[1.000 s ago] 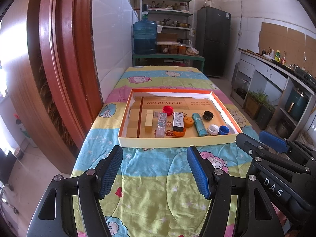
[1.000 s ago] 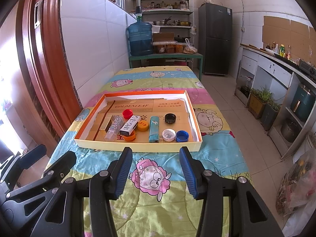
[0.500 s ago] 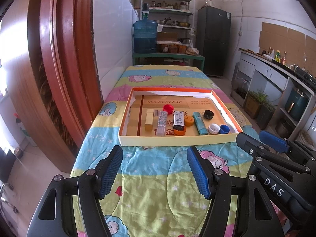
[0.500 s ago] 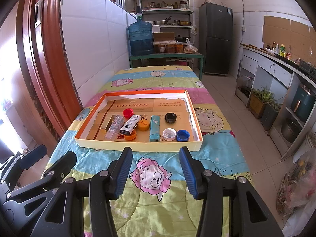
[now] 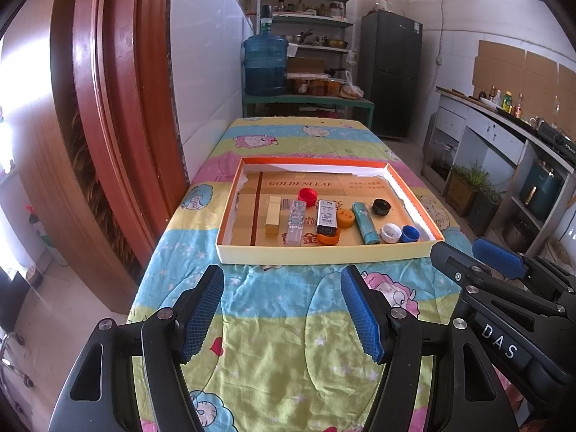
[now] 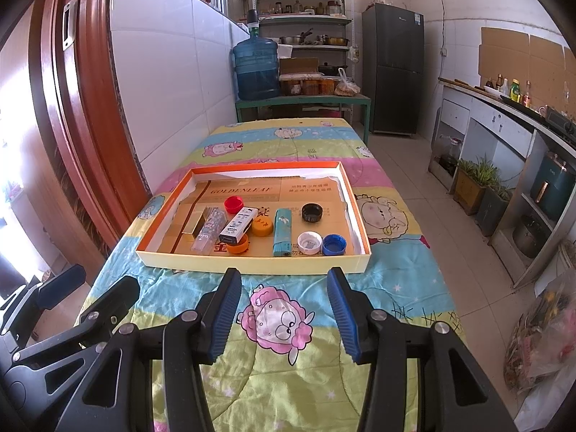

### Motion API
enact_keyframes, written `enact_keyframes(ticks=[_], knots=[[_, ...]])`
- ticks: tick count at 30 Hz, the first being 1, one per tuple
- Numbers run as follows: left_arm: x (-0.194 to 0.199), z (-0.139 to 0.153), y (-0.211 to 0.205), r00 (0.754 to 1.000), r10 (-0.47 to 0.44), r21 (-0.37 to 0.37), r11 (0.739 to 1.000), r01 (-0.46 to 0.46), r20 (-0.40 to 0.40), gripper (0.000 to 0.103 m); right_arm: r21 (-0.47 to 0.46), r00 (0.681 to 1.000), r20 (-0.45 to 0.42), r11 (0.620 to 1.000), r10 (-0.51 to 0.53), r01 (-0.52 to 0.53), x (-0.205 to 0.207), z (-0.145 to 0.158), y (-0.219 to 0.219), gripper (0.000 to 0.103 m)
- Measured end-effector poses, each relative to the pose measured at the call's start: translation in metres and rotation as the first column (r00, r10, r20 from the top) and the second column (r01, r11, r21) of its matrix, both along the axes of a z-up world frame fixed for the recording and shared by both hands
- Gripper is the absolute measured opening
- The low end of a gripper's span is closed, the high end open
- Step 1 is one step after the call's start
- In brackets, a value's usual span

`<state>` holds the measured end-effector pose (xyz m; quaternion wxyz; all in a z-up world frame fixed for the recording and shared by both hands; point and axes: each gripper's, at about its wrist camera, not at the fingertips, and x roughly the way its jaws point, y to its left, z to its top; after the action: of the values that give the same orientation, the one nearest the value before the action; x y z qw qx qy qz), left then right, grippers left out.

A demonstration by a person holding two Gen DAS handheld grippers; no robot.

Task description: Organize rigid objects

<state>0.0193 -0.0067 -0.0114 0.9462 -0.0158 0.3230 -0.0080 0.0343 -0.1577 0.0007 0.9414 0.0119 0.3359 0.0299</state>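
Observation:
A shallow orange-rimmed cardboard tray [image 5: 324, 255] [image 6: 252, 263] lies on the quilted table. In it are a gold block [image 5: 273, 214], a clear tube [image 5: 295, 221], a white box [image 5: 326, 216], a teal lighter [image 5: 365, 222] [image 6: 282, 231], and red [image 5: 307, 194], orange [image 5: 345, 218], black [image 5: 381, 206], white [image 5: 391, 232] and blue [image 5: 410, 233] caps. My left gripper [image 5: 282, 315] is open and empty, short of the tray's near wall. My right gripper [image 6: 284, 315] is open and empty, also short of it.
A wooden door frame [image 5: 118, 108] and tiled wall run along the table's left side. A water jug [image 6: 256, 70] and shelves stand beyond the far end. Counters and potted plants [image 6: 475, 180] line the right. The right gripper's body [image 5: 504, 306] shows at the left view's right edge.
Both grippers have drawn back slightly from the tray. Nothing in the tray has moved.

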Motion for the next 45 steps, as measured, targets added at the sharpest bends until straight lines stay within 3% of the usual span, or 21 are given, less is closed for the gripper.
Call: enact_keyframes(ticks=[45], knots=[[-0.0009, -0.0033, -0.0001, 1.0, -0.001, 0.001, 1.0, 0.001, -0.006, 0.069, 0.001, 1.0, -0.006, 1.0, 0.0, 0.0, -0.0004, -0.0042, 0.0011, 0.049]])
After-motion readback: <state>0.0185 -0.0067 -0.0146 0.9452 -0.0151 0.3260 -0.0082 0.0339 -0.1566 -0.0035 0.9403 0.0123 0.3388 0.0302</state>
